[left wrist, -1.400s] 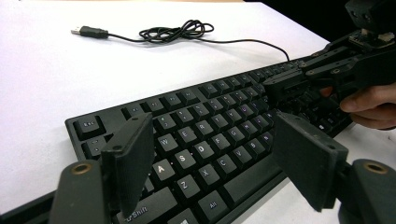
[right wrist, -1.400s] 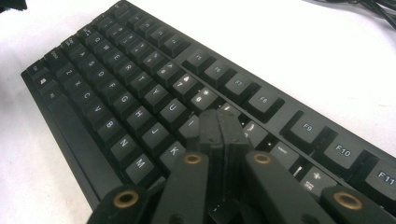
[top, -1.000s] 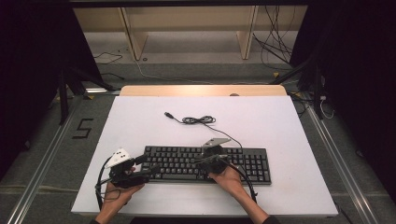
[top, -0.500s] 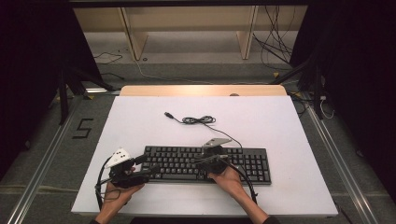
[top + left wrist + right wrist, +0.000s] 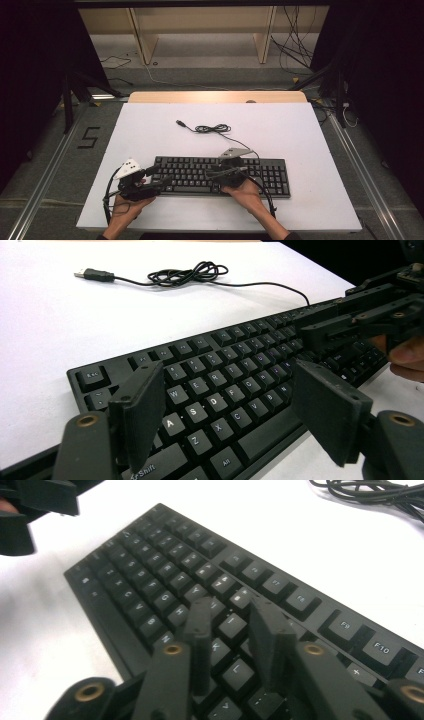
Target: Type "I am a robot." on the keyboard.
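A black keyboard (image 5: 260,175) lies across the near half of the white table (image 5: 300,135). Its thin black cable (image 5: 212,129) coils behind it and ends in a loose USB plug (image 5: 181,123). My left gripper (image 5: 159,181) hovers low over the keyboard's left end, jaws wide open above the letter keys (image 5: 227,385) with nothing between them. My right gripper (image 5: 216,174) sits over the middle keys. Its jaws (image 5: 231,607) stand a little apart, have just been opening, and hold nothing. The keyboard (image 5: 150,580) runs diagonally under them.
The table's wooden far edge (image 5: 215,96) borders a floor with loose cables (image 5: 295,55) and desk legs. Dark curtains flank both sides. Bare white table surface lies left, right and behind the keyboard.
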